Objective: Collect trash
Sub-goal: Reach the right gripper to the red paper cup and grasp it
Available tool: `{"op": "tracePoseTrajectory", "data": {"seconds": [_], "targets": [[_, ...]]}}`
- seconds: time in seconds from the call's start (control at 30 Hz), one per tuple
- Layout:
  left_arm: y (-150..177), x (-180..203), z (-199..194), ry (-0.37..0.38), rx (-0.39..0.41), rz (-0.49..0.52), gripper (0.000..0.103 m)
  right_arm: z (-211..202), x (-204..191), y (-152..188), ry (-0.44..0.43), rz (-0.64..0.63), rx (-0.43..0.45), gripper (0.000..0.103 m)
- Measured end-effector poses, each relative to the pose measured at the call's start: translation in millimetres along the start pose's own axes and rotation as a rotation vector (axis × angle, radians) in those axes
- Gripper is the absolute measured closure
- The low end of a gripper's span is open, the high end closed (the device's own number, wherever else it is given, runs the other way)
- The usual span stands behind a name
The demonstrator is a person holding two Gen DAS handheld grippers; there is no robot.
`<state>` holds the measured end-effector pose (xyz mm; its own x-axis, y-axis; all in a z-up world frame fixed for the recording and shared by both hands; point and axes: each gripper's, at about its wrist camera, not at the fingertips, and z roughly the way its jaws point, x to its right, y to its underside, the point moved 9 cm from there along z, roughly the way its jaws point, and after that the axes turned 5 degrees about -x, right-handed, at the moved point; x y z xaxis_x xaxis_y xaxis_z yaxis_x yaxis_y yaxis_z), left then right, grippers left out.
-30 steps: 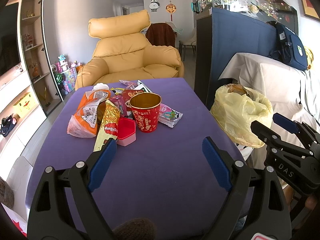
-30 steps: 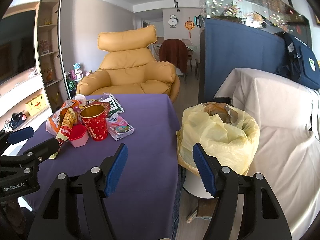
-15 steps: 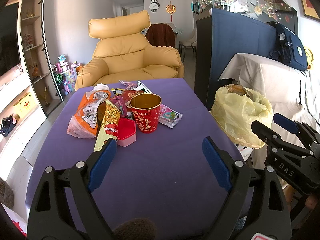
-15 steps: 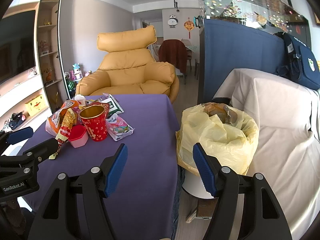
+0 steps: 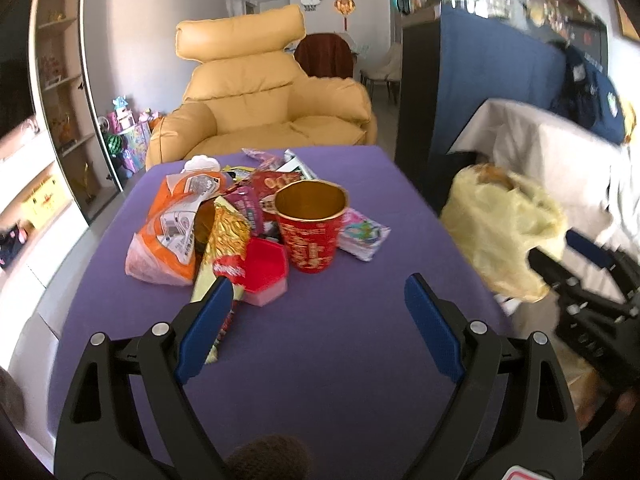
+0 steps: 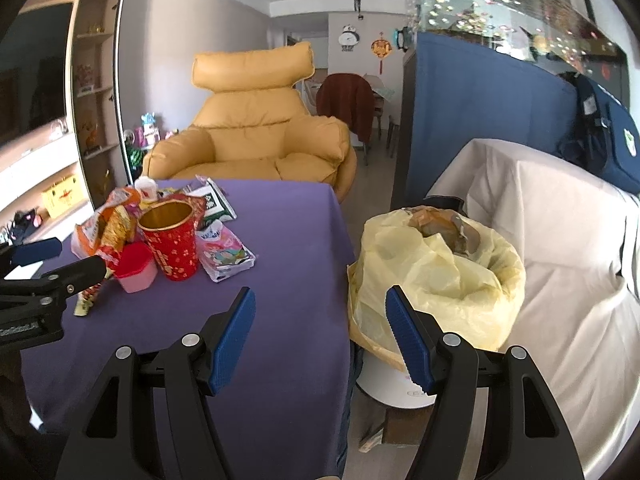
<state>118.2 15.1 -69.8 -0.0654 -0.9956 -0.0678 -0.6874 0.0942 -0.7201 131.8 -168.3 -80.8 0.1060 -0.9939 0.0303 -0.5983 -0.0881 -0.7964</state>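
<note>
A heap of trash lies on the purple table [image 5: 320, 360]: a red and gold paper cup [image 5: 311, 229] [image 6: 172, 240], a pink-red box [image 5: 266, 276] [image 6: 135, 268], an orange bag [image 5: 172, 232], a gold wrapper [image 5: 224, 248] and a pink packet [image 5: 362, 236] [image 6: 226, 254]. My left gripper [image 5: 318, 332] is open, hovering over the table just short of the heap, its left pad next to the box. My right gripper [image 6: 320, 336] is open over the table's right edge, beside a bin lined with a yellow bag [image 6: 436, 268] [image 5: 504, 224].
A yellow armchair [image 6: 256, 136] stands behind the table. A couch under a white sheet [image 6: 560, 240] runs along the right, with a dark blue backpack [image 6: 600, 136] on it. A blue partition [image 6: 480, 112] rises behind the bin. Shelves [image 5: 60, 120] line the left wall.
My left gripper has moved forward toward the heap, which now looks closer. My right gripper has shifted forward and left, with the bin nearer in its view. Both stay open.
</note>
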Motion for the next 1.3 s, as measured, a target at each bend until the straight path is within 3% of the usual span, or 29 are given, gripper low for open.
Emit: {"op": "tracePoseTrajectory", "data": {"seconds": [0.27, 0.5, 0.67, 0.87, 1.0, 1.13, 1.3], "targets": [[-9, -35, 41, -0.009, -0.042, -0.016, 0.02, 40, -22, -14, -0.015, -0.064, -0.057, 0.039], [-7, -70, 85, 0.053, -0.154, -0.102, 0.02, 73, -47, -19, -0.062, -0.099, -0.124, 0.039], [-8, -90, 83, 0.146, -0.152, -0.153, 0.02, 87, -67, -22, -0.165, -0.109, -0.148, 0.039], [-8, -125, 71, 0.149, -0.134, -0.183, 0.02, 97, -121, -29, -0.308, -0.189, -0.127, 0.039], [3, -137, 65, 0.173, -0.141, -0.215, 0.02, 111, -156, -51, -0.361, -0.233, -0.085, 0.039], [17, -135, 64, 0.223, -0.154, -0.222, 0.018, 133, -178, -64, -0.384, -0.258, -0.115, 0.039], [28, -129, 77, 0.227, -0.198, -0.215, 0.017, 143, -175, -72, -0.441, -0.217, -0.141, 0.043]]}}
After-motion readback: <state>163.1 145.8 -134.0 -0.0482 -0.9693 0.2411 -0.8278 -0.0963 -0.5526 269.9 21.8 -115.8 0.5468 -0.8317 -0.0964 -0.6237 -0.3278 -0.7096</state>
